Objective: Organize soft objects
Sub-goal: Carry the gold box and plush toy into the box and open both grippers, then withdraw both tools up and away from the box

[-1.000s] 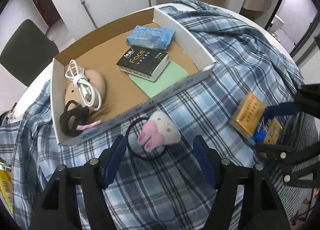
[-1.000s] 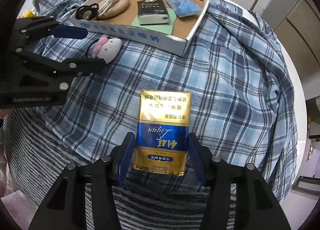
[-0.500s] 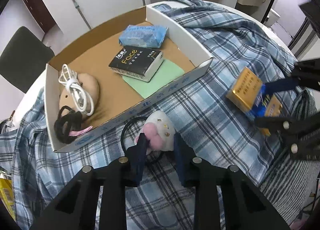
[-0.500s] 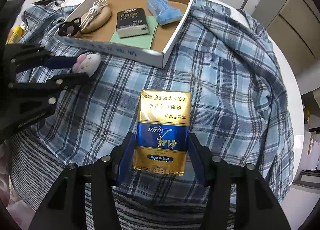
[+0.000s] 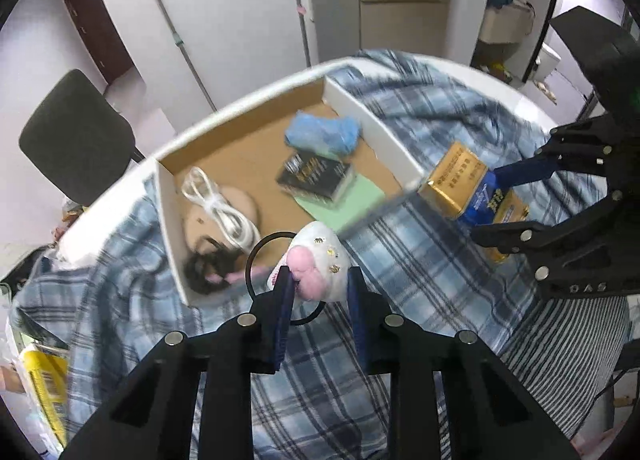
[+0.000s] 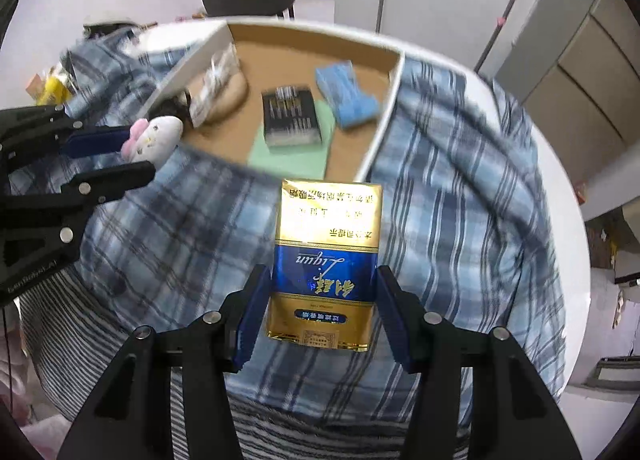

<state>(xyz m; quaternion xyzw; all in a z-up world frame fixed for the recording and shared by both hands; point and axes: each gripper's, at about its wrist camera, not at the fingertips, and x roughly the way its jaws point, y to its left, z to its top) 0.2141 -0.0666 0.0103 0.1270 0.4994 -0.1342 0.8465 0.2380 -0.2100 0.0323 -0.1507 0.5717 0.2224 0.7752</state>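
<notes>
My left gripper [image 5: 318, 284] is shut on a white and pink plush hair tie [image 5: 316, 264] with a black elastic loop, held above the plaid cloth near the front wall of the cardboard box [image 5: 168, 204]. It also shows in the right wrist view [image 6: 154, 138]. My right gripper [image 6: 320, 292] is shut on a gold and blue tissue pack [image 6: 326, 260], lifted above the cloth; it also shows in the left wrist view [image 5: 472, 192]. The box [image 6: 384, 116] holds a blue pack [image 5: 322, 132], a black pack [image 5: 316, 176], a green sheet, a white cable [image 5: 218, 208] and a dark hair tie.
A blue plaid shirt [image 6: 460, 164] covers the round white table [image 6: 560, 188], with striped cloth [image 6: 120, 320] at the near edge. A dark chair [image 5: 76, 136] stands behind the table. A yellow item [image 5: 44, 384] lies at the far left.
My left gripper closed on the plush hair tie and lifted it. Both grippers rose and moved toward the box with their objects; the right one kept its hold on the gold pack.
</notes>
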